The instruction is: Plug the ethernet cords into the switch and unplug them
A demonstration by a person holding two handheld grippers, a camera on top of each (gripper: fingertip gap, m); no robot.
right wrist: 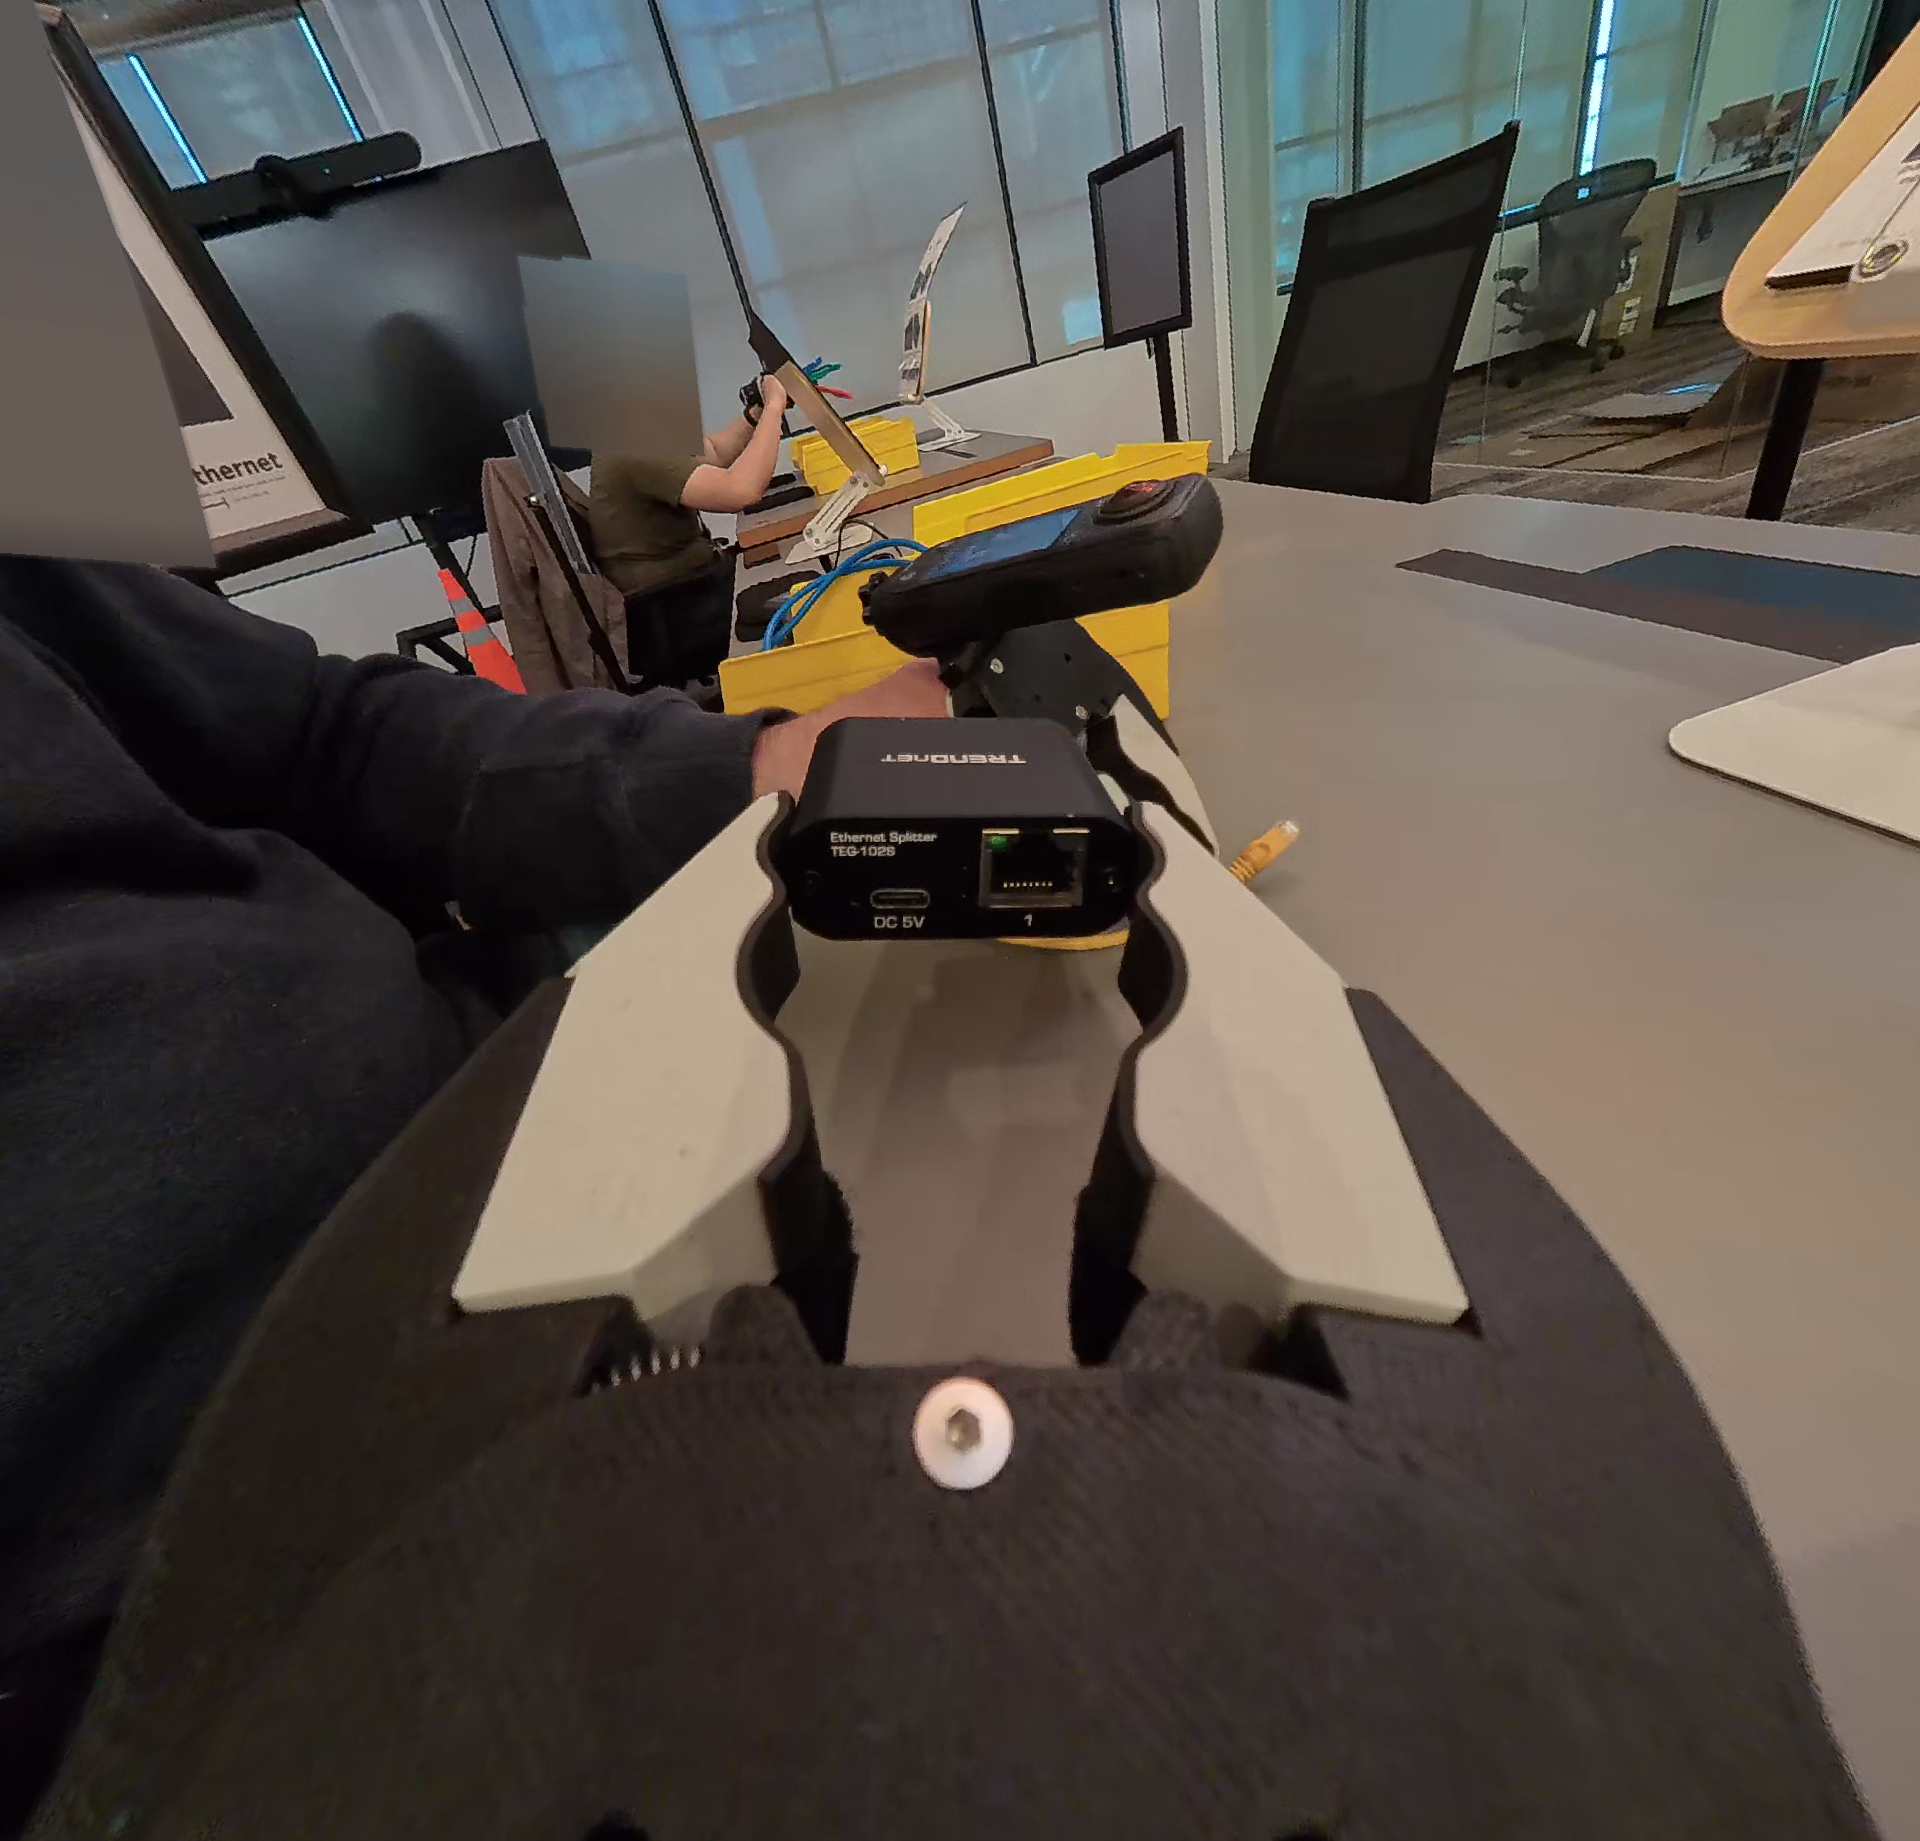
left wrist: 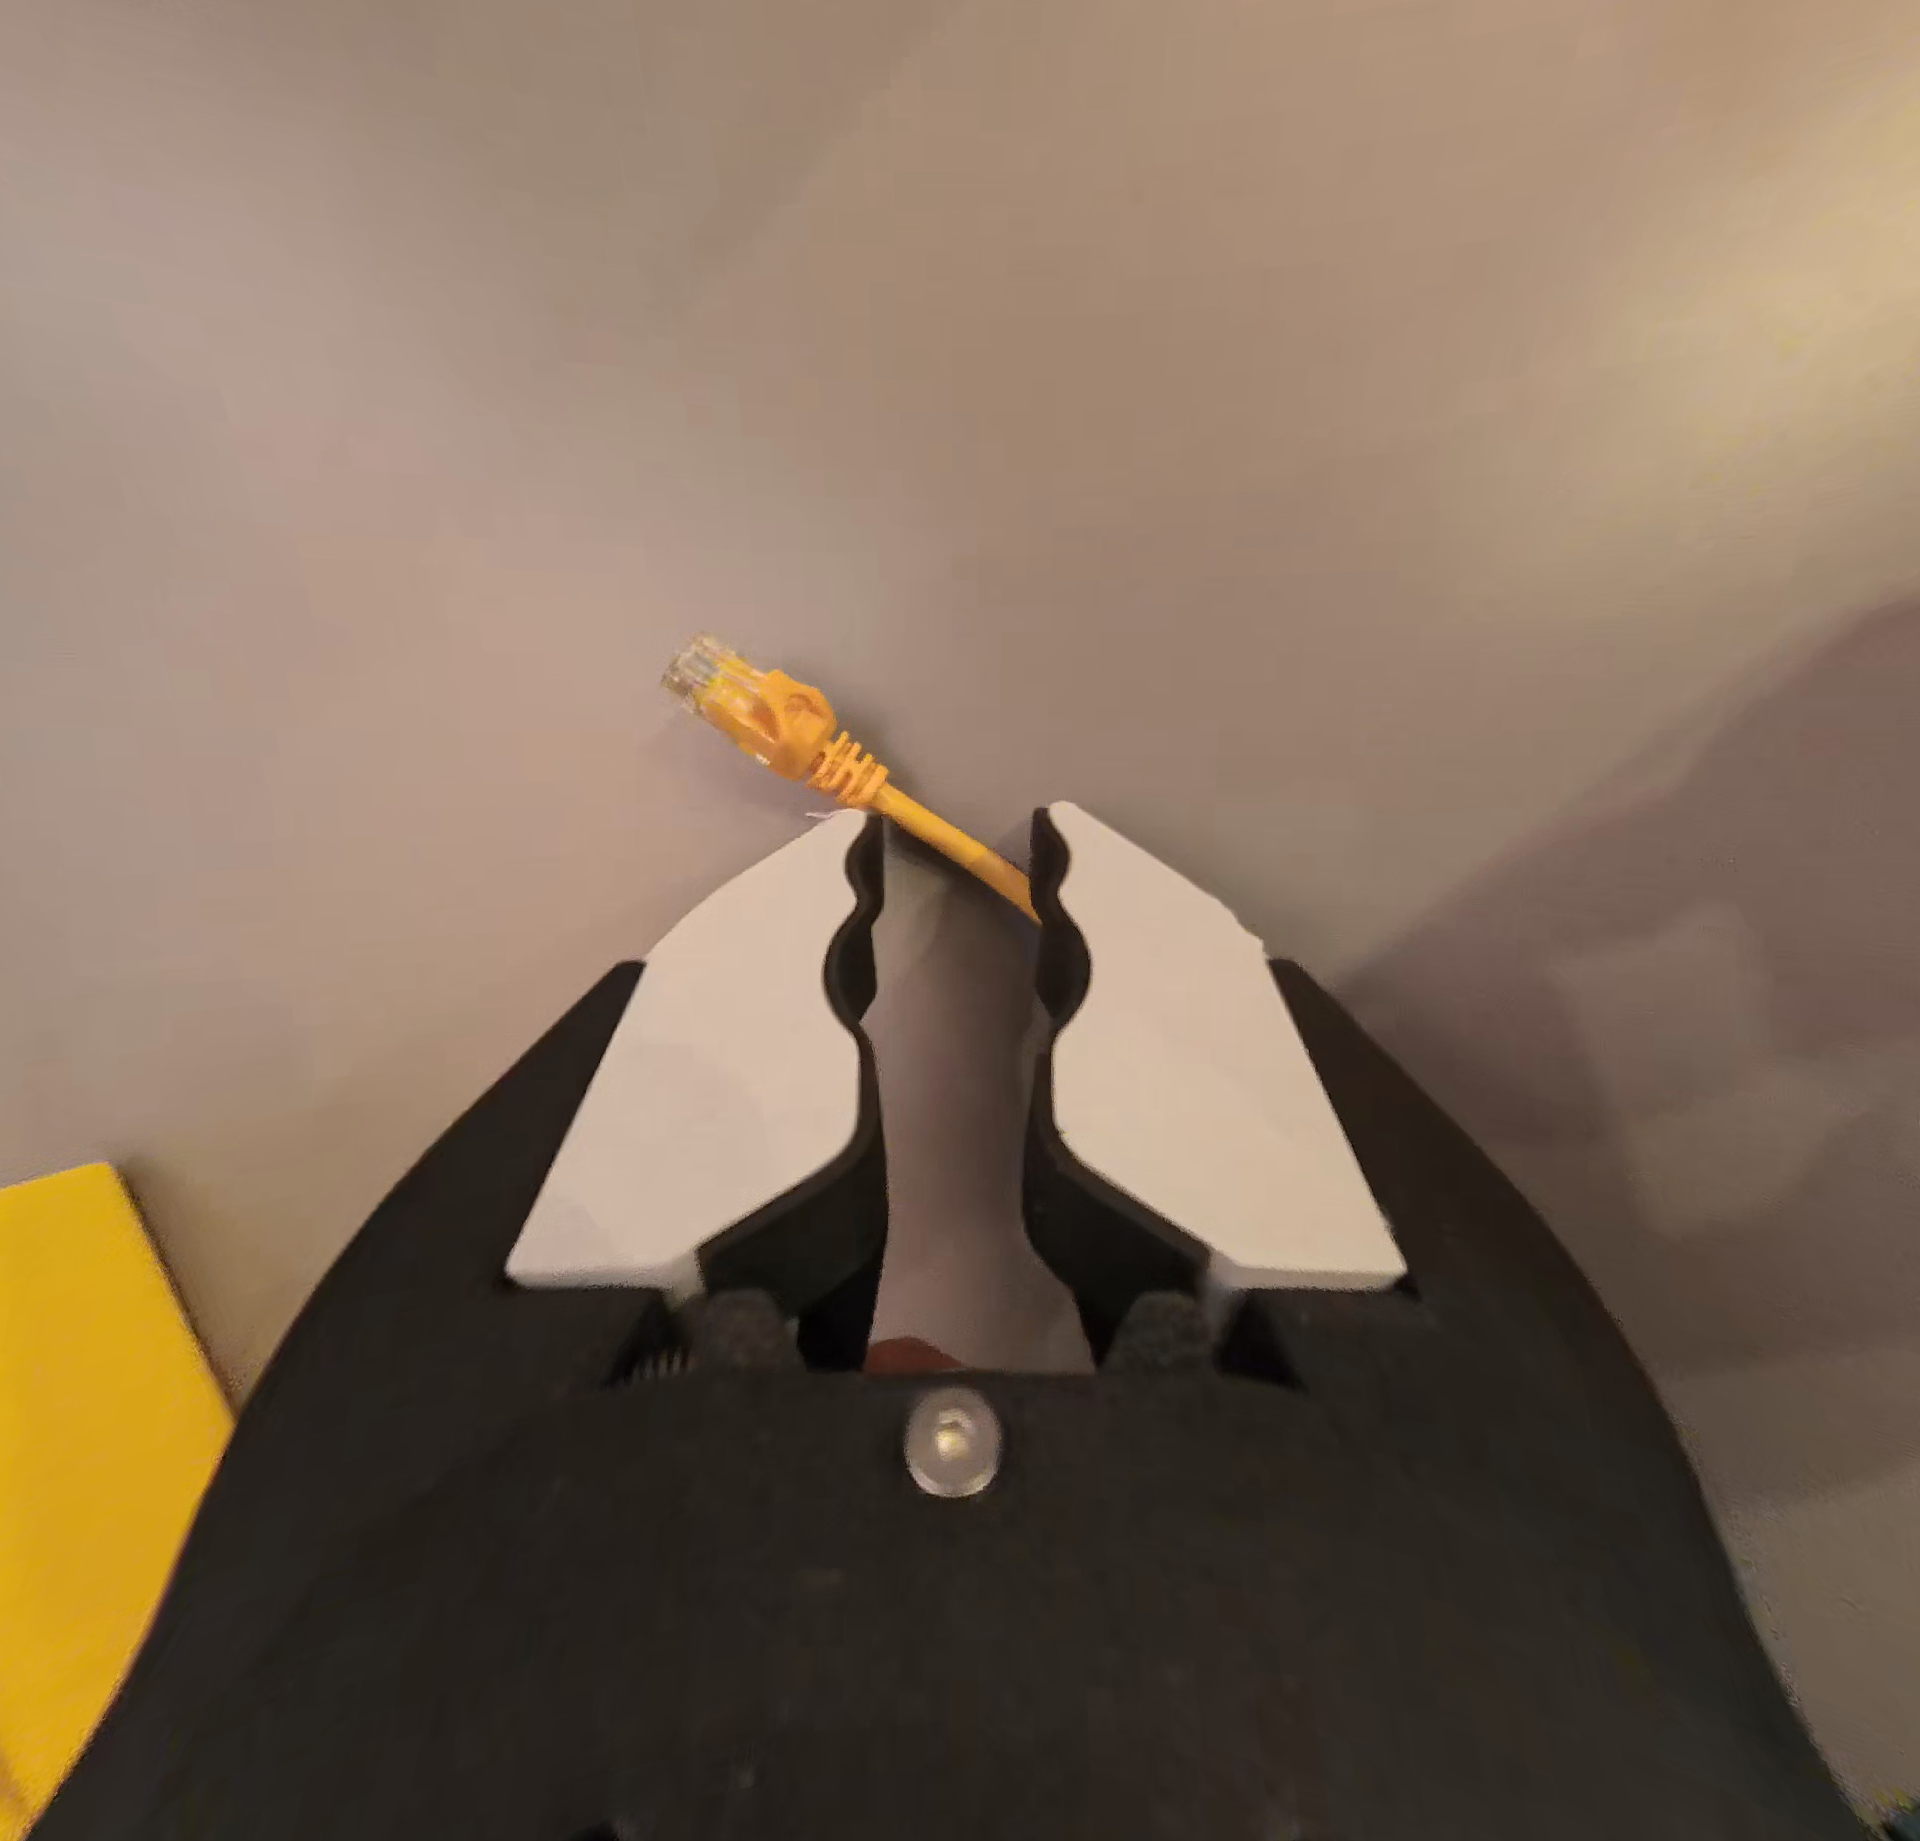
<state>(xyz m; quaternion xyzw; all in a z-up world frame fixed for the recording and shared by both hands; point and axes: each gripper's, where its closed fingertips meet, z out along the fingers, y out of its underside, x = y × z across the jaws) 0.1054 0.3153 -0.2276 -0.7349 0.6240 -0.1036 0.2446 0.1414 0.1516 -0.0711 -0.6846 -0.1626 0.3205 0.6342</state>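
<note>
Two grippers: both in play, one on the box, one at the cord.
Right gripper: fingers clamped on either side of the black switch, holding it with its port face turned toward the camera, just above the grey worktop.
Switch port: the ethernet socket on the near face is empty, nothing plugged in there; I can't see the far side.
Left gripper: fingers parted, with the yellow ethernet cord crossing diagonally between the tips. Looks like it touches the right finger only, so I'd call it not gripped.
Plug: lies on the worktop, just beyond the left fingertips, clear end pointing far-left.
From the right view: the same yellow plug sits on the worktop right of the switch, with the left gripper just behind the box.
Step, my guess: cord is unplugged, either just released or about to be grabbed.
Next move: if plugging in, the left fingers need to close near the boot, then line the plug up square with a socket while the right holds steady.
Background: yellow bins, not involved.
</note>
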